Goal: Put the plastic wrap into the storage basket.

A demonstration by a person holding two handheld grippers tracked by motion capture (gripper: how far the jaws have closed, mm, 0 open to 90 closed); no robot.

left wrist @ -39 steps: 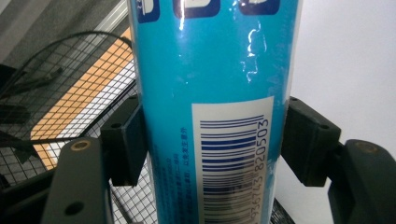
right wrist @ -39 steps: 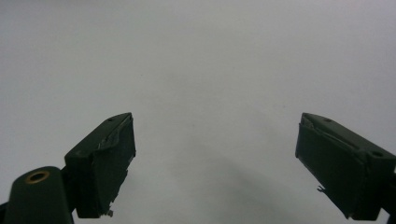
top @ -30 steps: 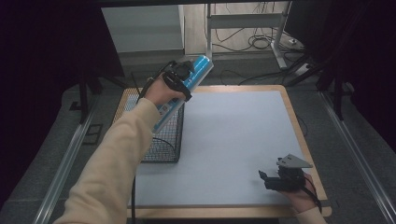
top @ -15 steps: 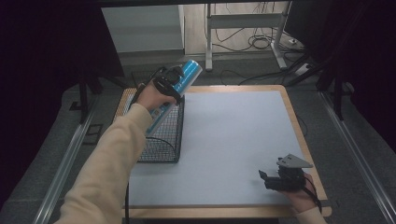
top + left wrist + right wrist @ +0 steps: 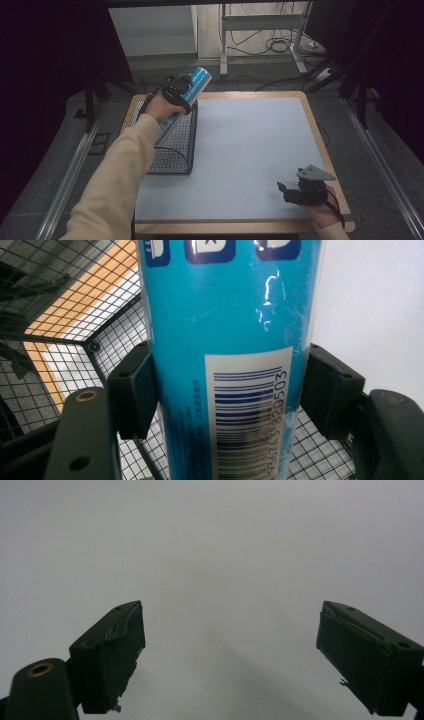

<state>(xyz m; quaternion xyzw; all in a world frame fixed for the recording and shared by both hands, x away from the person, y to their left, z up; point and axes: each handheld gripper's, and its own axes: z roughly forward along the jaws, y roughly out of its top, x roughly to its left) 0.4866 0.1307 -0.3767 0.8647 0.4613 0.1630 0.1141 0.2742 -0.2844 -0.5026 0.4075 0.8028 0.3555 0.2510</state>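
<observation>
A blue cylinder (image 5: pixel 196 82) with a barcode label is tilted, its lower end down inside the black wire basket (image 5: pixel 172 155) at the table's left. My left gripper (image 5: pixel 176 96) is shut on the cylinder's middle. In the left gripper view both pads press the sides of the cylinder (image 5: pixel 225 315) over the basket's mesh (image 5: pixel 65 340); the left gripper (image 5: pixel 227 390) points down into it. My right gripper (image 5: pixel 292 192) rests near the front right corner, open with nothing between its fingers. In the right gripper view the right gripper (image 5: pixel 230 645) faces bare white mat.
A white mat (image 5: pixel 250 140) covers most of the wooden table (image 5: pixel 320 145). Beyond the far edge are a metal stand's legs (image 5: pixel 260 30) and cables on the floor. Metal rails run along the left and right sides of the table.
My left hand has carried the blue cylinder a little left and down, lowering its bottom end deeper into the basket. The right gripper has stayed where it was.
</observation>
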